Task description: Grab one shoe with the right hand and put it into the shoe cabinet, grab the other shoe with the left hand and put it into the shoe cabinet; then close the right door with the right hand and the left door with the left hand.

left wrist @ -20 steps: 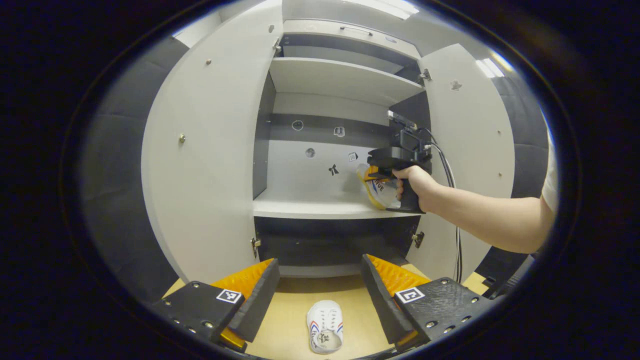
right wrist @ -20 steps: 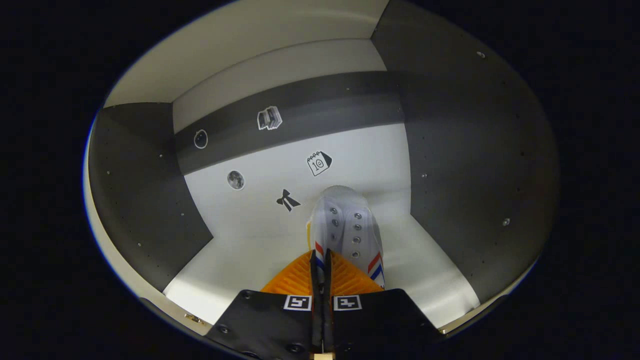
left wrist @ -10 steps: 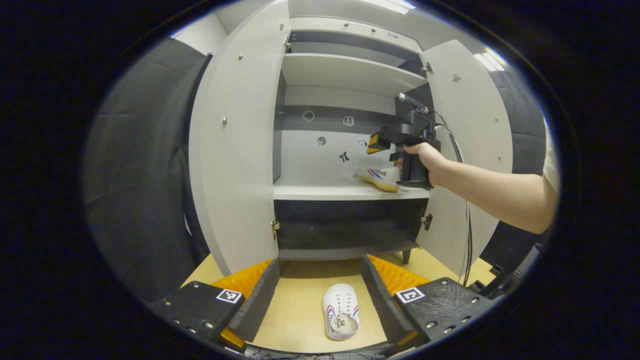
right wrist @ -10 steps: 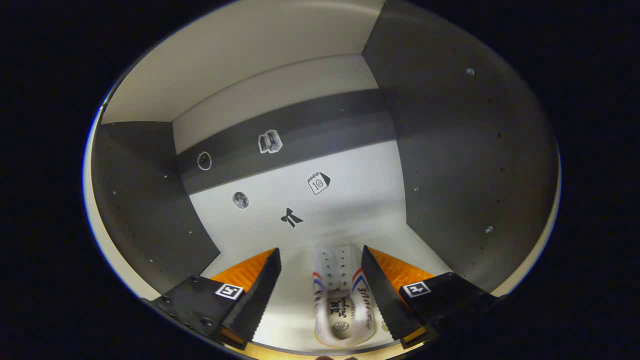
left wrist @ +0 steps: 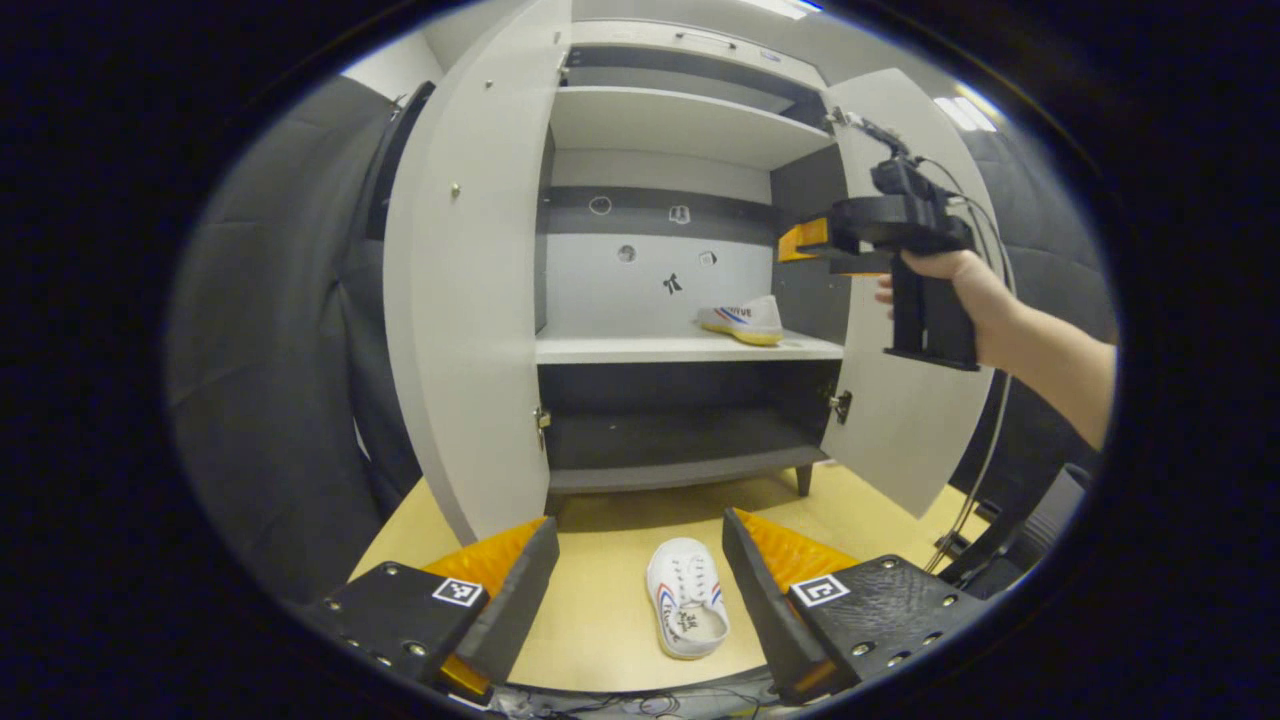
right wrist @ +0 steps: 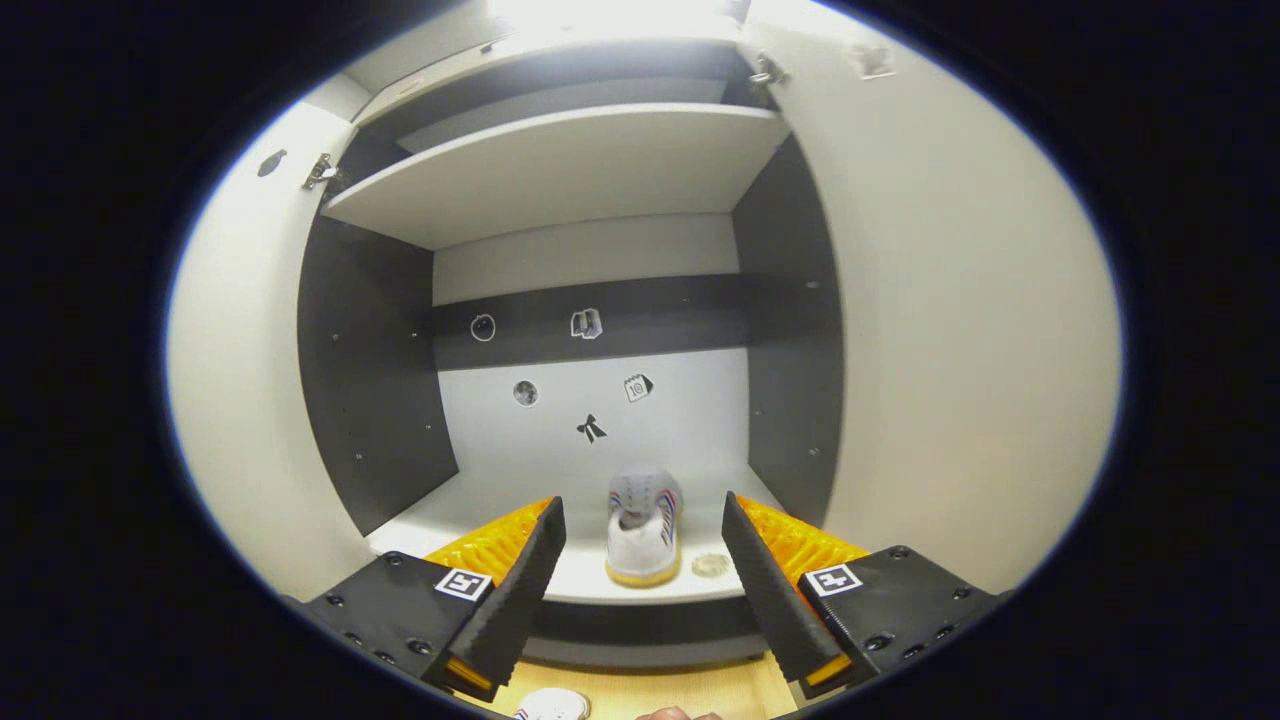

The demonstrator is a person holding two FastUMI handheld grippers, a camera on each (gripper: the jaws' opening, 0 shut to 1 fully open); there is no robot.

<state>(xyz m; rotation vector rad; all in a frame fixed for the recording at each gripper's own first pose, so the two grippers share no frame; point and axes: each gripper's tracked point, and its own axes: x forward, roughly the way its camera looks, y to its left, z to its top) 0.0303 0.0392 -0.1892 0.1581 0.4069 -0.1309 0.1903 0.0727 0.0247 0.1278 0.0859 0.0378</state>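
One white shoe sits on the middle shelf of the shoe cabinet, over on the right side, near the front edge. In the right gripper view this shoe shows in the gap between the two fingers of the right gripper, but farther away, not touching them. Its heel faces the gripper and its toe points to the back wall, so it lies long-ways from front to back. The right gripper is wide open and holds nothing. In the left gripper view a hand holds it up in front of the right door, higher than the shoe.

The other shoe lies on the wood floor in front of the cabinet. It sits between the fingers of the left gripper, closer to the right one, with none touching it. Its toe points toward the cabinet and its heel is near. The left gripper is wide open too, with nothing in it.

The left door and the right door both stand open.
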